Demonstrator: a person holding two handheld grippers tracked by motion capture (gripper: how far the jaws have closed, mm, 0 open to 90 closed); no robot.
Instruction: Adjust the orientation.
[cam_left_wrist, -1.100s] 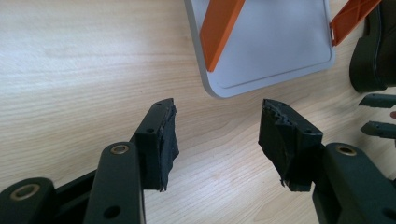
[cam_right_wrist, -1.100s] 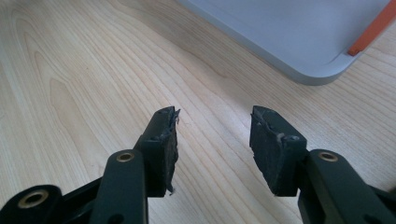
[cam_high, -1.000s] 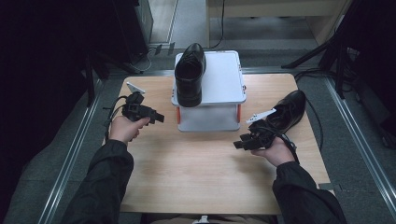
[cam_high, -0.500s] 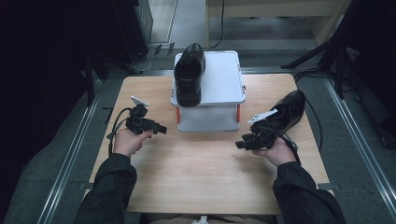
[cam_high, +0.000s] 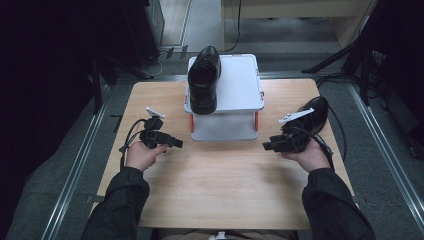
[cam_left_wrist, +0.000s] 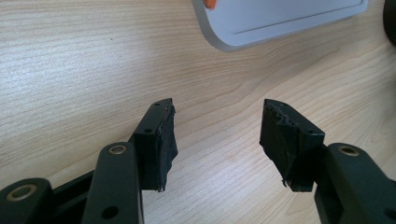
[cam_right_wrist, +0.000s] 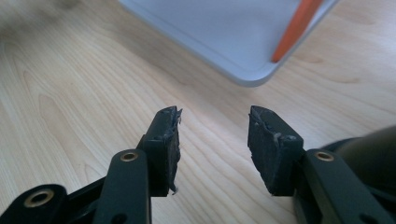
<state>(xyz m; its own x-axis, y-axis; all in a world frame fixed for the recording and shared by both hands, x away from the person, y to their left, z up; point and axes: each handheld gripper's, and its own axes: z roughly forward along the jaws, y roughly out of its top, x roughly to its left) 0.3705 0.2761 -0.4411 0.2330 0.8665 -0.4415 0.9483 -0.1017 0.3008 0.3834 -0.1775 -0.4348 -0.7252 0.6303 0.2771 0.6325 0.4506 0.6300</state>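
A white two-shelf rack (cam_high: 240, 80) with orange legs stands at the middle back of the wooden table (cam_high: 225, 185). One black shoe (cam_high: 204, 80) rests on the left of its top shelf. A second black shoe (cam_high: 316, 111) lies on the table at the right, just behind my right hand. My left gripper (cam_high: 176, 143) (cam_left_wrist: 217, 105) is open over bare wood left of the rack, and the lower shelf's corner (cam_left_wrist: 280, 23) lies ahead of it. My right gripper (cam_high: 266, 146) (cam_right_wrist: 215, 112) is open too. Its jaws have just closed a little with nothing between them, and they face the lower shelf (cam_right_wrist: 224, 32).
Metal floor rails (cam_high: 75, 175) run along both sides of the table. Cables (cam_high: 340, 130) trail off the right side, and dark stand legs (cam_high: 345, 55) sit behind the back right corner. Bare wood stretches in front of the rack between the hands.
My left gripper has come back towards the person and lower, now close over the wood. The right gripper has shifted only slightly beside the second shoe.
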